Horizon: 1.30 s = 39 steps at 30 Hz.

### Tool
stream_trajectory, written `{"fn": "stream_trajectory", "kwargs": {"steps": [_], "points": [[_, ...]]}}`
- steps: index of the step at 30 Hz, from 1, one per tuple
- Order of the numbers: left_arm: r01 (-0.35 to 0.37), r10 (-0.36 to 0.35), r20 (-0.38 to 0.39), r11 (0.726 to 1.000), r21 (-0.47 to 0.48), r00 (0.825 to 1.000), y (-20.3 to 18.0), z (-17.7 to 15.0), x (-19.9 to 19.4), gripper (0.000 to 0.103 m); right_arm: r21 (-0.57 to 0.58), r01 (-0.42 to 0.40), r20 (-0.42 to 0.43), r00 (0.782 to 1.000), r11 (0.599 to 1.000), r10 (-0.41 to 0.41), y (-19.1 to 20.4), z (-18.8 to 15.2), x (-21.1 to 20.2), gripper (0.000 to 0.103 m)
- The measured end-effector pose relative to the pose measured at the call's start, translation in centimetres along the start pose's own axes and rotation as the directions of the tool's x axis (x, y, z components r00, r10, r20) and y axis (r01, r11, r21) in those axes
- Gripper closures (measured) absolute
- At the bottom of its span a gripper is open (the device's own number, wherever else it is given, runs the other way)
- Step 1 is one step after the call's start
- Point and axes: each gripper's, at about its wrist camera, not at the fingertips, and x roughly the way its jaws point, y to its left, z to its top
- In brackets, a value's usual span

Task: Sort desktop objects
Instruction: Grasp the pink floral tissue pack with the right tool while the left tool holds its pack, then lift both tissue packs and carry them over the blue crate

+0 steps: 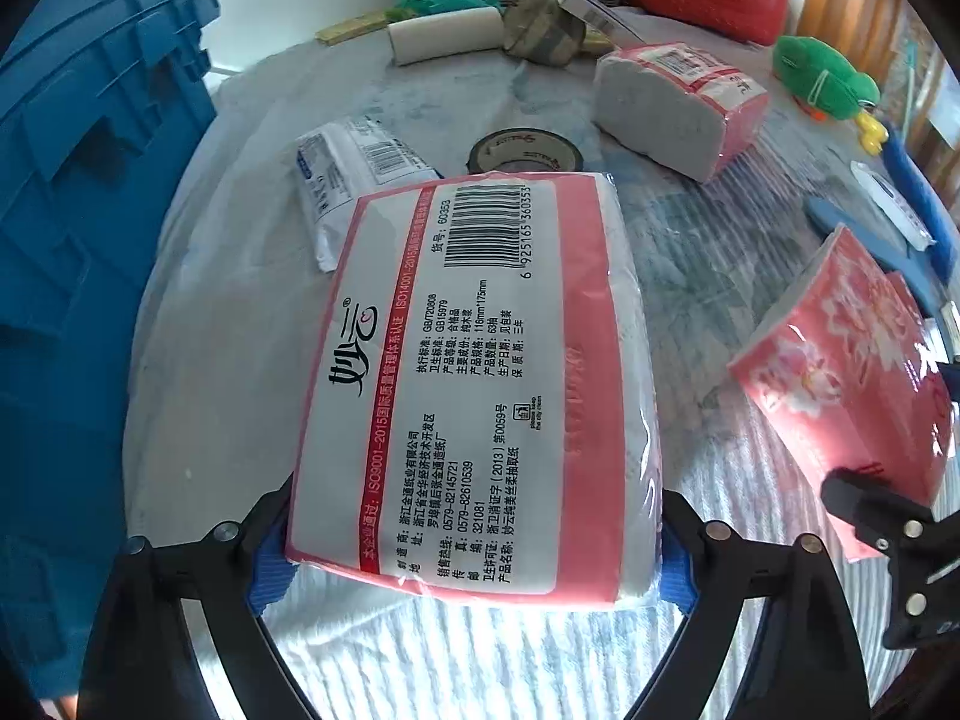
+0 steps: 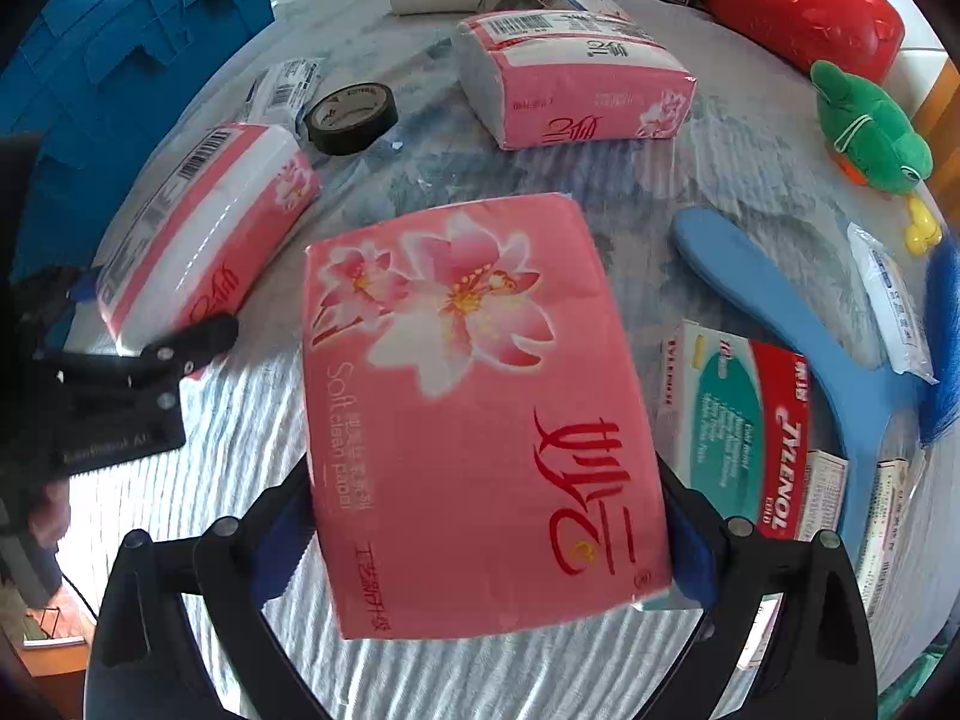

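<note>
Starting at the far left, what is entered? (first clerk)

Item: tall blue ribbed plastic crate (image 1: 90,210), standing against the edge of the pale ribbed cloth (image 1: 480,660) that covers the table. Next: flat white printed sachet (image 1: 354,180), then black adhesive tape roll (image 1: 525,150), lying flat just beside it. (second clerk)

And the left gripper (image 1: 474,558)? (first clerk)

Jaws wide, blue pads (image 1: 270,564) against both long sides of a pink-and-white plastic-wrapped tissue pack (image 1: 480,360), barcode label upward. The near end sits between the fingers; the far end reaches almost to the tape roll. (second clerk)

Further right? (first clerk)

Item: second pink-and-white tissue pack (image 1: 678,108), lying apart toward the back of the cloth, untouched. Then the right gripper (image 2: 486,534): jaws equally wide, pads pressed to the sides of a pink plastic-wrapped tissue pack with a lily print (image 2: 480,408), flower face up. The right wrist view shows the left-hand pack well apart on its left. Whether either gripped pack is clear of the cloth cannot be told. (second clerk)

Remaining entries on the right side? (first clerk)

Item: white, teal and red Tylenol carton (image 2: 750,438), just beside the lily-print pack. Item: long blue plastic paddle (image 2: 768,312), lying beyond the carton. Item: green plush toy (image 2: 870,132), near the far right edge. Item: glossy red plastic container (image 2: 804,6), at the back right corner. (second clerk)
</note>
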Motion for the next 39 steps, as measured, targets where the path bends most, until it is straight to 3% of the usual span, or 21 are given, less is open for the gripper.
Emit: {"fn": "stream_trajectory", "kwargs": {"steps": [3, 10, 15, 19, 23, 25, 30, 34, 39], "points": [[0.004, -0.004, -0.008, 1.000, -0.025, 1.000, -0.2, -0.8, -0.2, 0.011, -0.005, 0.017, -0.001, 1.000, 1.000, -0.017, 0.3, 0.1, 0.4, 0.004], [-0.020, 0.018, -0.029, 0.998, -0.054, 0.999, -1.6, -2.9, -1.5, 0.010, 0.012, -0.034, -0.009, 0.999, 0.999, 0.034, -0.1, -0.4, 1.2, 0.000], [-0.037, 0.032, -0.043, 0.991, -0.130, 0.999, -1.3, -3.1, -1.3, 0.007, -0.013, -0.037, 0.010, 0.999, 0.999, 0.037, 0.0, -0.2, 1.2, 0.000], [-0.002, -0.007, -0.044, 0.979, -0.203, 0.999, -0.6, -3.4, -1.1, 0.006, -0.027, -0.050, 0.034, 0.998, 0.998, 0.051, -0.2, -0.2, 1.1, 0.000], [-0.041, 0.041, -0.003, 0.985, -0.170, 0.999, -1.5, -3.7, -1.6, 0.011, 0.004, -0.071, 0.068, 0.995, 0.997, 0.070, -0.5, 0.0, 0.9, 0.000], [-0.079, 0.081, 0.005, 0.984, -0.161, 0.997, -2.1, -3.9, -2.1, 0.014, 0.014, -0.083, 0.078, 0.994, 0.996, 0.081, -0.7, -0.1, 0.6, 0.010], [-0.114, 0.120, 0.029, 0.980, -0.164, 0.992, -3.1, -4.6, -4.1, 0.015, 0.022, -0.117, 0.065, 0.991, 0.993, 0.115, -1.2, -0.9, 0.4, 0.010], [-0.122, 0.140, 0.088, 0.975, -0.187, 0.986, -3.0, -4.4, -7.2, 0.015, -0.008, -0.126, 0.108, 0.986, 0.992, 0.126, -2.4, -2.1, -3.3, 0.010], [-0.146, 0.189, 0.182, 0.963, -0.227, 0.965, -2.3, -3.4, -11.4, 0.015, -0.052, -0.111, 0.230, 0.966, 0.992, 0.120, -1.0, -0.4, -8.0, 0.010]]}}
